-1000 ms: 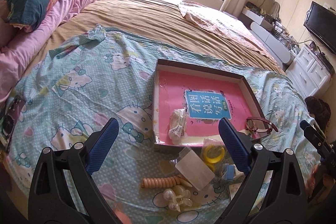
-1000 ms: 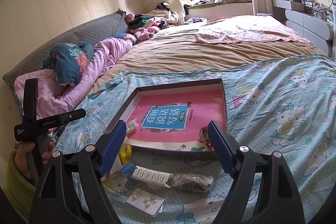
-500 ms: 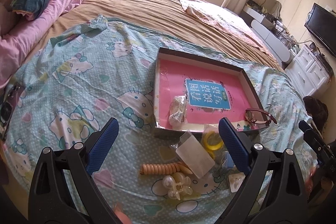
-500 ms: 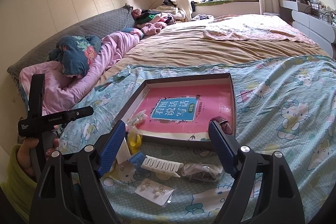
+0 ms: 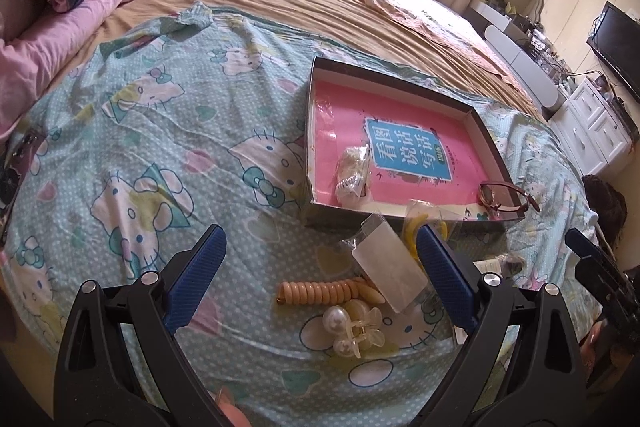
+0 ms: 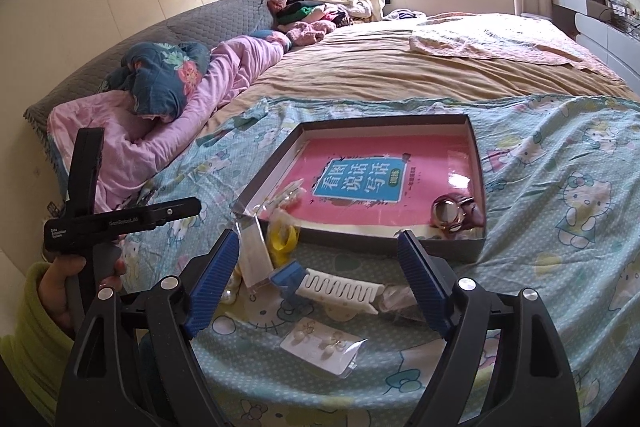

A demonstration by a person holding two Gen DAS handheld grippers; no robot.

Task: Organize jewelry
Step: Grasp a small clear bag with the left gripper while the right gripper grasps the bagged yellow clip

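On sheet by box near edge: coil tie, pearl clips, earring card, comb. Left gripper & right gripper both spread wide, nothing held. Imo take coil tie first w/ left, pinch mid-coil, go low, avoid snagging sheet.

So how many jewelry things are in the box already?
2. A small clear bag lies near the box's left front corner; a watch rests in its right front corner. The near wall could hide something small.
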